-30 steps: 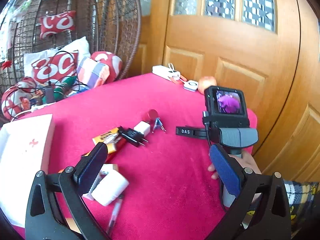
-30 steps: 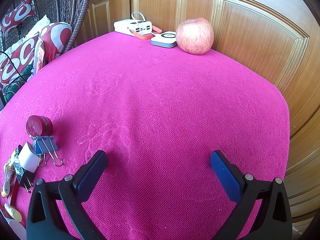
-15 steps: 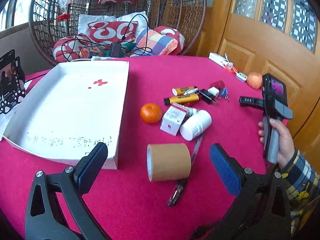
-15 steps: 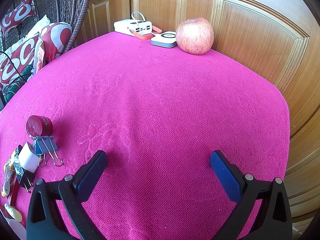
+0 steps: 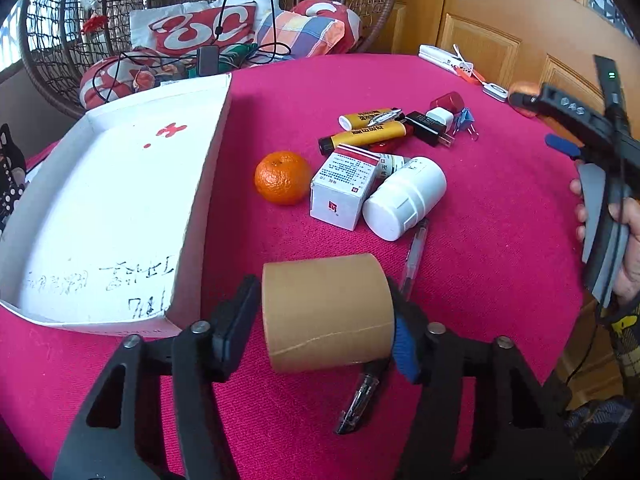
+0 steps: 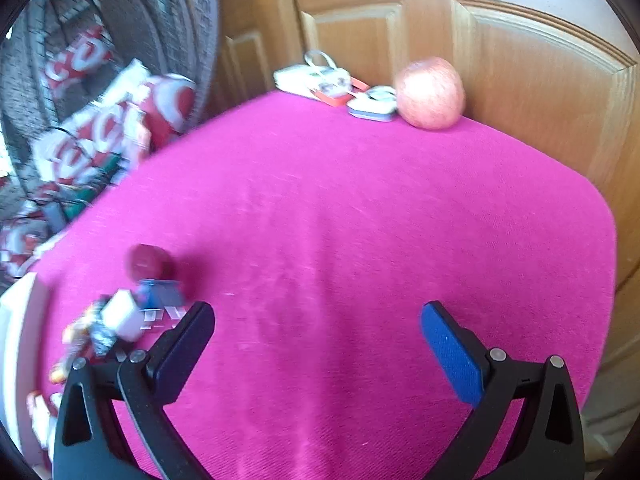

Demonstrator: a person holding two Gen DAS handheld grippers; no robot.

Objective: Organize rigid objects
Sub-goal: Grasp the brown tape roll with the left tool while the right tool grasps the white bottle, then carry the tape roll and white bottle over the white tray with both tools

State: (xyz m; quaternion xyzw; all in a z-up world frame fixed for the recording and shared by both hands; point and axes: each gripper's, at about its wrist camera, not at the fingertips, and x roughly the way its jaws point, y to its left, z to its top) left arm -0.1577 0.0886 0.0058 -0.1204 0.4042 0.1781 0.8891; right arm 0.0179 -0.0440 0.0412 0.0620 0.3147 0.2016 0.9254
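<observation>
Left claw [image 5: 320, 328] clamps the brown tape roll [image 5: 326, 312], axis running crosswise between its pads; right claw [image 6: 318, 344] gapes wide.

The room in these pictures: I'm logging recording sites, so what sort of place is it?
Probably a home living area: panelled wooden doors, a wicker hanging chair with cushions, and a table under a pink cloth strewn with household odds and ends.
</observation>
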